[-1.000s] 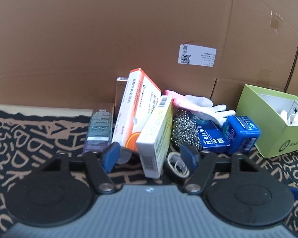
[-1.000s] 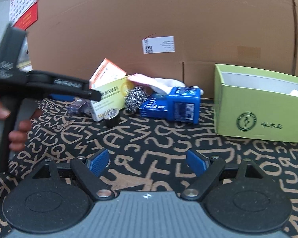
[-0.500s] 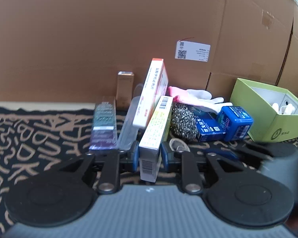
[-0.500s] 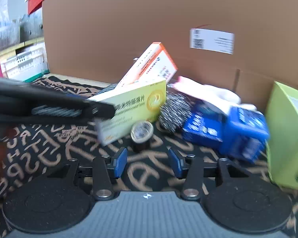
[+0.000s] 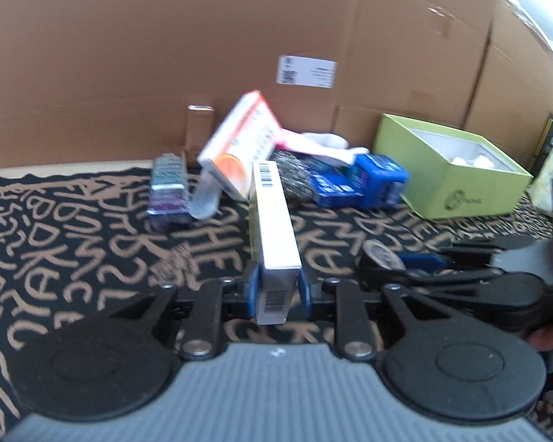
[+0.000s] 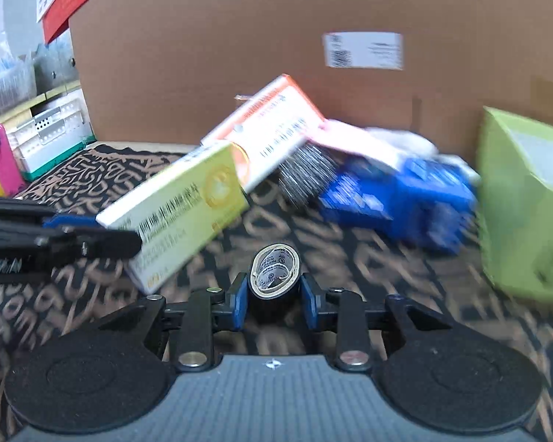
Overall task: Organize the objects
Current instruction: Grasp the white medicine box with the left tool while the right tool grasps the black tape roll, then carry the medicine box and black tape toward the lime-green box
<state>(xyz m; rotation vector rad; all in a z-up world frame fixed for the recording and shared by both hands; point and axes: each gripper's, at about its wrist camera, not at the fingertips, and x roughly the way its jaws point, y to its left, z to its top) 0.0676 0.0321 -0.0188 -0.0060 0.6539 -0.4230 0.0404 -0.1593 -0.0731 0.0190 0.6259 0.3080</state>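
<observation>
My left gripper [image 5: 276,293] is shut on a long yellow-green medicine box [image 5: 272,228] and holds it above the patterned cloth; the box also shows in the right wrist view [image 6: 180,206]. My right gripper [image 6: 272,300] is shut on a black tape roll [image 6: 274,270], which also shows in the left wrist view [image 5: 381,258]. An orange-and-white box [image 5: 239,143] leans on a steel scourer [image 5: 295,176]. Blue boxes [image 5: 365,184] and a pink-and-white glove [image 5: 313,141] lie behind. A green open box [image 5: 449,169] stands at the right.
A black cloth with tan letters [image 5: 73,228] covers the table. A cardboard wall [image 5: 166,55] closes the back. A purple-grey packet [image 5: 167,188] and a small brown box [image 5: 199,129] sit at the left of the pile. Shelves and a pink object [image 6: 0,158] stand far left.
My left gripper closed on the yellow-green box and pulled it back out of the pile. My right gripper came in, closed on the tape roll and lifted it. The orange box tipped over.
</observation>
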